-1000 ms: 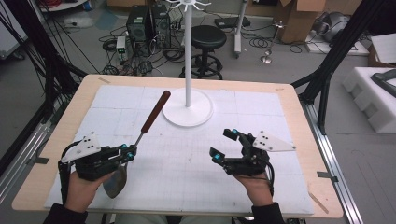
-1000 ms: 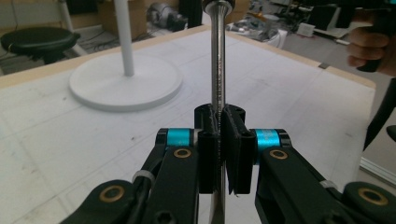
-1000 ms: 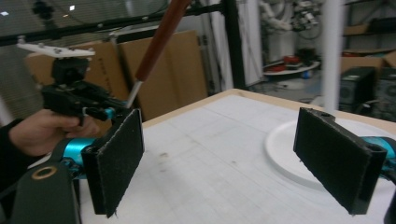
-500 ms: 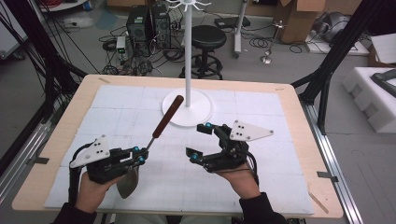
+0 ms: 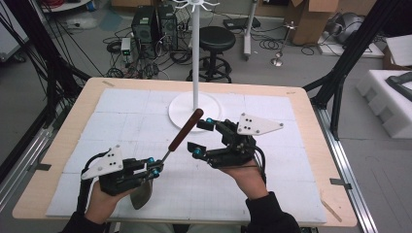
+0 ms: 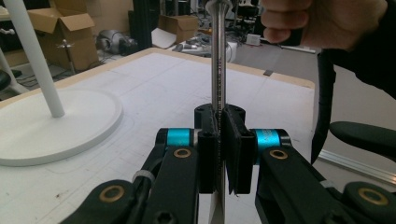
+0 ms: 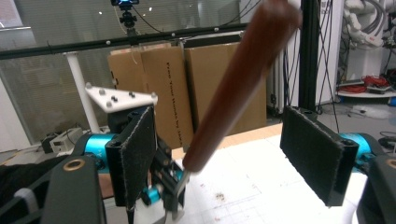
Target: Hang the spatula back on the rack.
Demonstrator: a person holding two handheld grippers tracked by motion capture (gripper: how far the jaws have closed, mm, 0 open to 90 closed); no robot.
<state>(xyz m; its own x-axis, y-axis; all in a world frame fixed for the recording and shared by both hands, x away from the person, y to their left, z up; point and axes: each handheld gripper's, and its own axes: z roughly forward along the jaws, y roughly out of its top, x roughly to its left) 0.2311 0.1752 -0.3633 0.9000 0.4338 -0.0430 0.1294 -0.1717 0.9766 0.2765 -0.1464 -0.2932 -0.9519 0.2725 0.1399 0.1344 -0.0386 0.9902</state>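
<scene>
High view: left gripper [image 5: 154,168] near front edge of table [image 5: 311,104], clamped on metal shank of spatula [image 5: 171,148]; brown handle [image 5: 184,129] slants up toward white stand base [image 5: 182,109] at table's middle back; blade hangs below jaws; right gripper [image 5: 200,138] gapes wide around handle, not touching.

Left gripper view: jaws pinch thin shank [image 6: 219,70]; small contact area.

Right gripper view: pads [image 7: 137,154] well apart, handle between them.

Risk: right jaws closing off-centre could lever shank, twisting spatula in left grip; early left release could drop it.
</scene>
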